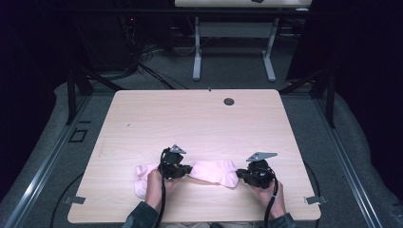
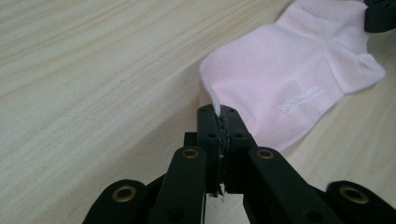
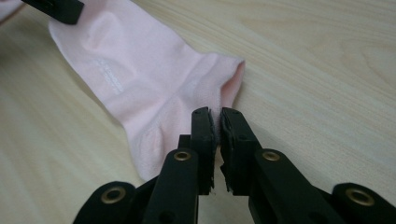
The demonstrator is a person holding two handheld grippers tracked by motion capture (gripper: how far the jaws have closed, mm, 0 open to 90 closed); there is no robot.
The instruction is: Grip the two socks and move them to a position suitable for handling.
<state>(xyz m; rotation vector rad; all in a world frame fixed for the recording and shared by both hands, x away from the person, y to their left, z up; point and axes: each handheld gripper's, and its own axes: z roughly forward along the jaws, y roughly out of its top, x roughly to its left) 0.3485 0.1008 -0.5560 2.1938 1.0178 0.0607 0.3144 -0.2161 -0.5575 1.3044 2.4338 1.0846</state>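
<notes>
we see a pink sock lying flat near the table's front edge. our left gripper is clamped on its toe edge. our right gripper, jaws barely parted, sits at the cuff, gripping nothing.

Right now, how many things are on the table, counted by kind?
Pink socks: 2, one stretched between the grippers, one under the left hand.
Grippers: 2, the left gripper shut on the sock's edge, the right gripper at its other end.
Total: 4
</notes>
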